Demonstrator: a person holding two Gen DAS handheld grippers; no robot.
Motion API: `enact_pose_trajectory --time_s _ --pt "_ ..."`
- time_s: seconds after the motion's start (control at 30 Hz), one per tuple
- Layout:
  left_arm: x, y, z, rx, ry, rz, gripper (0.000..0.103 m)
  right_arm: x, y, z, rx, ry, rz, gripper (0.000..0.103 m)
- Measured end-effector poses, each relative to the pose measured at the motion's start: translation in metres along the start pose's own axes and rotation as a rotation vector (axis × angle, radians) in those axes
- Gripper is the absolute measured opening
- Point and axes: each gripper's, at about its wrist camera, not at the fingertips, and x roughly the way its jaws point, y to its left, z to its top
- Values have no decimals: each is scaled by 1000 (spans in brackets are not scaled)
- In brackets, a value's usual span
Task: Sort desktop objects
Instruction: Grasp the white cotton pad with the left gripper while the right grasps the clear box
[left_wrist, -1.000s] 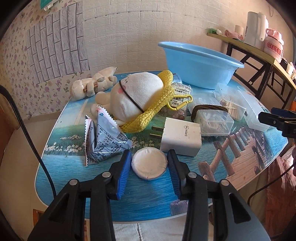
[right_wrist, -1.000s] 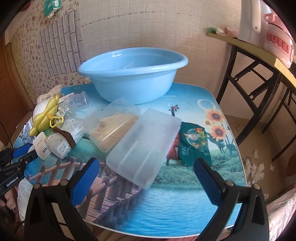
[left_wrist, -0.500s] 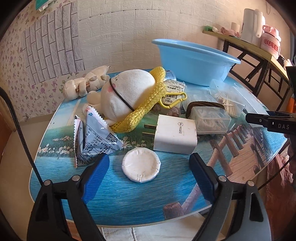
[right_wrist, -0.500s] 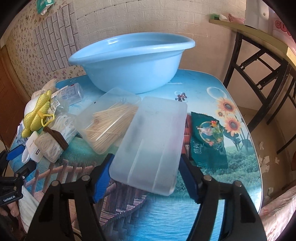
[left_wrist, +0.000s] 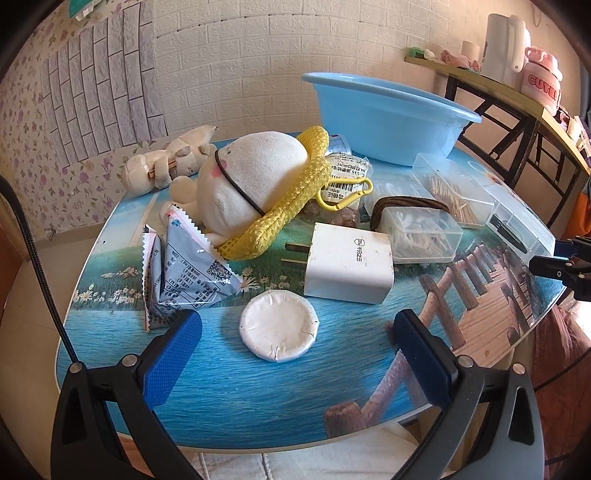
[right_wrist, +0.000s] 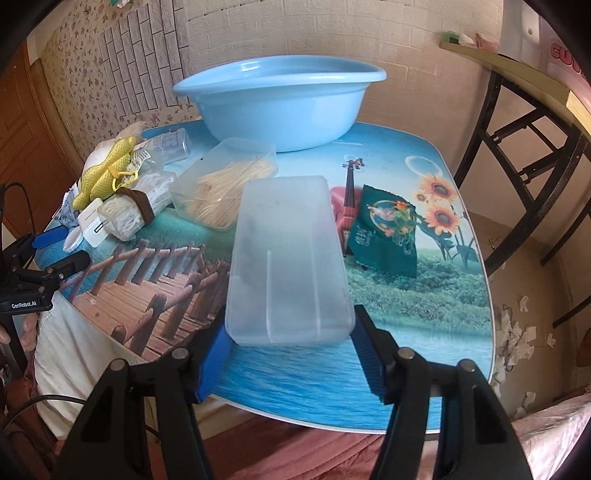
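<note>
The right tongs (right_wrist: 291, 363) are closing around the near end of the frosted plastic box (right_wrist: 288, 258). Their blue pads (right_wrist: 212, 365) are sitting at either side of its short end, and the jaws have just been narrowing; they look to be touching or all but touching the box walls, though I cannot tell for certain that they are pressing yet. The box is lying flat on the worktop (right_wrist: 424, 306), running straight ahead of these tongs toward the blue basin (right_wrist: 280, 107) beyond it. A tub of toothpicks (right_wrist: 225, 184) is sitting just ahead and to the left of the box, and a green packet (right_wrist: 386, 236) just to its right.

The left tongs (left_wrist: 295, 347) are standing wide open, having just been opening, and are holding nothing. A flat white disc (left_wrist: 279, 325) is lying on the worktop between their tips, free of both pads, with a white charger (left_wrist: 347, 267) just ahead of it.

To do this grip well, the person should probably finish closing evenly on both side walls, since thin plastic may flex or slip. Lifting straight up before swinging away would likely keep the far end clear of the toothpick tub. Holding only one end, the box may droop, so a level, slow carry seems wise.
</note>
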Motion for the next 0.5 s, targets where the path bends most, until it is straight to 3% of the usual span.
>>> enact_pose_trajectory --time_s 0.37,0.4,0.5 --pt "-1 1 0 4 -4 -4 102 18 17 17 20 -38 -58 64" --pt "-2 0 0 8 -8 -10 99 17 17 17 18 -41 -56 62" --pt "-7 -3 0 20 -34 -11 69 15 16 14 15 -47 -47 61"
